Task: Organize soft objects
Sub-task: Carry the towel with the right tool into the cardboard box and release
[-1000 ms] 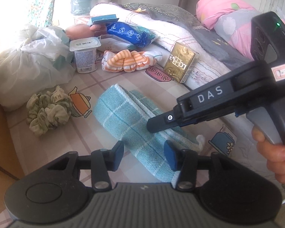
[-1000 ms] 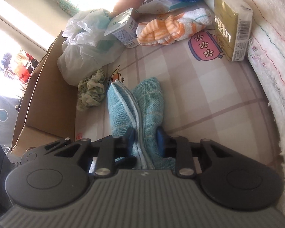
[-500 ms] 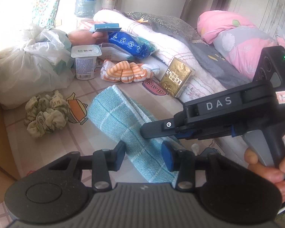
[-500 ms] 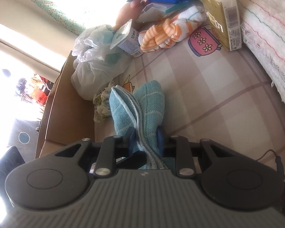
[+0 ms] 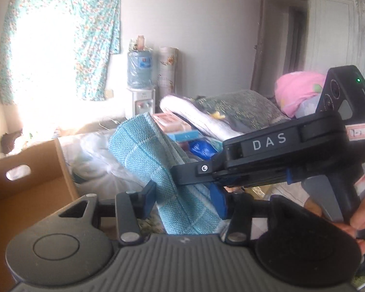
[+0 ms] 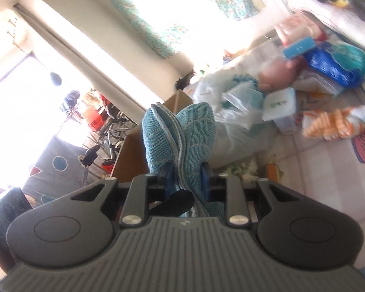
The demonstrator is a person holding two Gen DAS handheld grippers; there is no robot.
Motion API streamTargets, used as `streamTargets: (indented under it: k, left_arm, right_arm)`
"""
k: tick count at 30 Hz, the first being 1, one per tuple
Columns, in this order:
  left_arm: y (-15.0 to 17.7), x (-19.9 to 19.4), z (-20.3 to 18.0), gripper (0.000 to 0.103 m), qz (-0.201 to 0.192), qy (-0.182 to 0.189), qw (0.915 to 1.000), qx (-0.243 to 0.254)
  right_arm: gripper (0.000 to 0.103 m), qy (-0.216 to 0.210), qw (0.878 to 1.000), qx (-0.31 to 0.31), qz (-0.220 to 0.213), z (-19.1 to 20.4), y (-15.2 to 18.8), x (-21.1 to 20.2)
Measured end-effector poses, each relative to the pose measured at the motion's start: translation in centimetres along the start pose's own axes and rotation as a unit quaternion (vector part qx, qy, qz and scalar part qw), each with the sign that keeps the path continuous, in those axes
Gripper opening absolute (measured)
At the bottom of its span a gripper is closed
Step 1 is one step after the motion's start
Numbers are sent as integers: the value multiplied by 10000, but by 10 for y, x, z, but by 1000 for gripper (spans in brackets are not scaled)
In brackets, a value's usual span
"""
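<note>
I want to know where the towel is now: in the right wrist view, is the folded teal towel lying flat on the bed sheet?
No, the teal towel stands up off the sheet, clamped between the fingers of the right hand-held gripper.

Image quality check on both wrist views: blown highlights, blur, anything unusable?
Left wrist: window blown out, washing out the bed beneath; blue towel sharp. Right wrist: window and doorway clipped white, motion blur smears the striped cloth and packets at right; towel stays readable. Both show fisheye bending.
</note>
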State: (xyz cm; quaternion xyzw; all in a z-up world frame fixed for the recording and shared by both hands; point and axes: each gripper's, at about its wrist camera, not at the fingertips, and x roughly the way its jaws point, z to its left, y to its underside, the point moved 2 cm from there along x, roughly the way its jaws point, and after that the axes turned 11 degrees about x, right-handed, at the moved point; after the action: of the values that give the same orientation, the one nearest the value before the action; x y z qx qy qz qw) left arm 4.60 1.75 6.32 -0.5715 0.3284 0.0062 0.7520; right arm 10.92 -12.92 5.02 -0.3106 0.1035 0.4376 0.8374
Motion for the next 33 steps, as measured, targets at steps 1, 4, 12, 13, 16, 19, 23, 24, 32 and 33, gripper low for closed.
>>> streamTargets:
  k: [1,4,12,13,16,19,23,24,32,33]
  left_arm:
    - [-5,-4,11,50,-46,-107,9999,-32]
    - [-20,-12,50,51,-38,-408,9990,-165]
    - [-37,33,165,51,799,-789,9926,-472]
    - [-36,45,178,51,940,-735,9913,-561]
    - [-26,74,217,51,1344,-537,9857,-864]
    - [-11,97,244,51,1578,-428,9818,-967]
    - [9,121,271,51,1844,-294,9759,-1132]
    - [13,126,274,51,1901,-259,9745,-1164]
    - [51,170,288,51,2590,-102,9598,-1080]
    - [55,175,289,51,2656,-98,9583,-1053]
  right_arm:
    - [23,-108,9998,-135,21,17,-8,9]
    - [23,-379,9984,-389,167,56,-27,42]
    - [23,-391,9927,-556,996,127,-67,169]
    - [23,-279,9920,-602,1071,132,-71,186]
    - [23,96,9895,-663,1281,135,-82,237]
    - [23,462,9859,-788,1405,134,-88,279]
    - [25,839,9803,-957,1512,129,-89,320]
    - [25,902,9791,-970,1542,127,-88,330]
    - [34,671,9830,-709,1553,102,-93,348]
    - [34,623,9842,-695,1502,102,-95,346]
